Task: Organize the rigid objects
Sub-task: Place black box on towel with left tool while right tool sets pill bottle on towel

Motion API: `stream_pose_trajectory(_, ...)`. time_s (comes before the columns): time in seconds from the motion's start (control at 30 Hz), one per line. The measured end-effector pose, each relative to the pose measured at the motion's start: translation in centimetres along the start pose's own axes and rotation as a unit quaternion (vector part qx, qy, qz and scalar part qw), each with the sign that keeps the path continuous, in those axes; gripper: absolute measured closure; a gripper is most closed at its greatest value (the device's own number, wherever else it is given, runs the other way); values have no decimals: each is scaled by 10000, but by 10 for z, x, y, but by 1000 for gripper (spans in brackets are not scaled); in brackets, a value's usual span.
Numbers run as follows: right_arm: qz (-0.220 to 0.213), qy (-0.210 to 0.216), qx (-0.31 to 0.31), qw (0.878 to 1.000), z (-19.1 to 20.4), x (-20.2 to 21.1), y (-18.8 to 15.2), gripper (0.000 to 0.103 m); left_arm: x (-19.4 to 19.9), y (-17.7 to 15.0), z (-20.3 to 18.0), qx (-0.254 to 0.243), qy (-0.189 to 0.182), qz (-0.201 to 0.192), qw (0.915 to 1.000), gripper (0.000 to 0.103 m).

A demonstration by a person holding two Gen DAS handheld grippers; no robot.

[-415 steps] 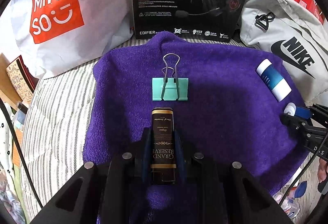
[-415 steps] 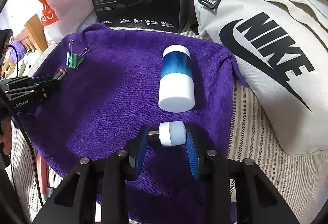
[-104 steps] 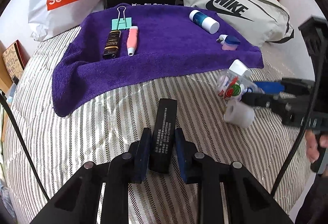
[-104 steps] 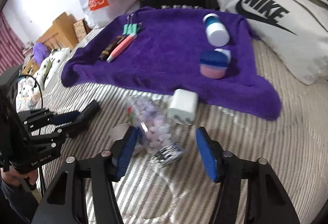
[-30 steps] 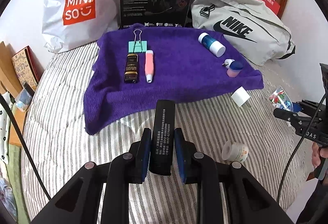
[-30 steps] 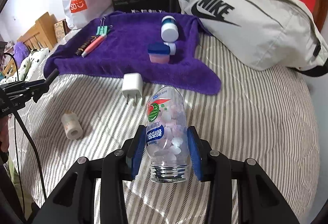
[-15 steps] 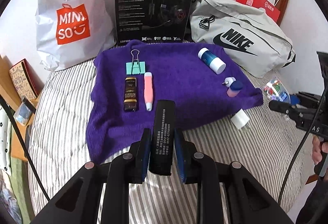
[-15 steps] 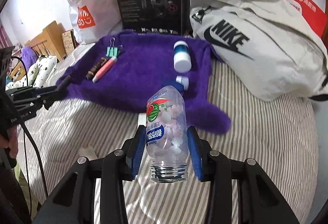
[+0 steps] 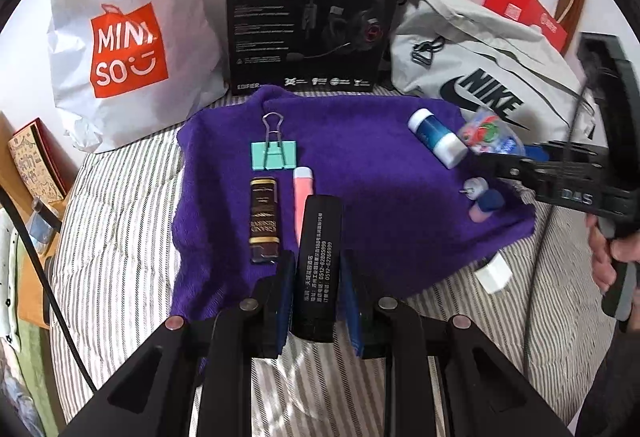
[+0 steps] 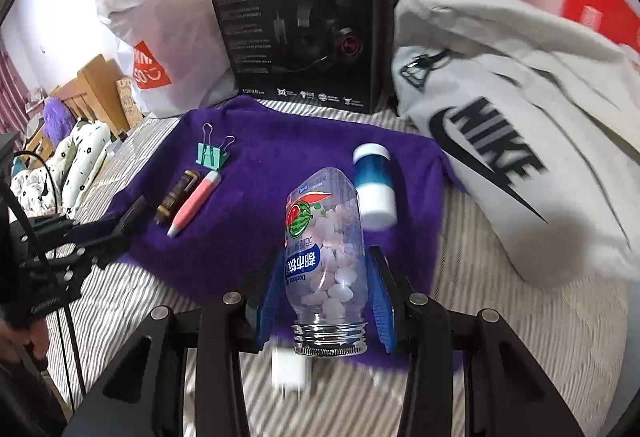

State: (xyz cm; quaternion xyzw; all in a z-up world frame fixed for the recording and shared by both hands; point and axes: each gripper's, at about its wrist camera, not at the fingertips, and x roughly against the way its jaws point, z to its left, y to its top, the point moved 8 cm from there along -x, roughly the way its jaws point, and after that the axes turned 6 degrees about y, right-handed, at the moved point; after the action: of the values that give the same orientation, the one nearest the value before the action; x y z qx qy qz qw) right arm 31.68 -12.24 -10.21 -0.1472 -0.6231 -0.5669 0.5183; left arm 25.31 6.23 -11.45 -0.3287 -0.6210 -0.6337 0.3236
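The left gripper (image 9: 317, 277) clamps a flat black bar (image 9: 318, 265) with white print, jaws narrow and pressed to its sides, the bar's far end over the near edge of the purple towel (image 9: 372, 165). The right gripper (image 10: 326, 289) grips a clear candy bottle (image 10: 326, 237) at its waist, capless threaded neck toward the camera, pale candies inside; its jaws stand a bottle's width apart, over the towel's near right corner.

On the towel's left side lie a mint binder clip (image 9: 274, 154), a dark brown tube (image 9: 263, 221) just below it, and a pink pen (image 9: 303, 189) beside the tube, its lower half hidden behind the bar. On the towel's right side lies a blue-and-white jar (image 9: 436, 138), with a small pink-and-blue pot (image 9: 485, 203) nearer the front edge. A white charger (image 9: 494, 273) sits on the striped bedding just off the towel's near right corner. Behind the towel stand a Miniso bag (image 9: 124, 49), a black headset box (image 9: 312, 13) and a grey Nike bag (image 9: 480, 73).
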Motion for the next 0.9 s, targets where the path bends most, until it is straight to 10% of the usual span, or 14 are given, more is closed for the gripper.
stream_pose_trajectory(0.9, 662, -187, 337, 9971, -3, -117, 26, 55, -43, 18, 12, 66, -76, 209, 9997, 81)
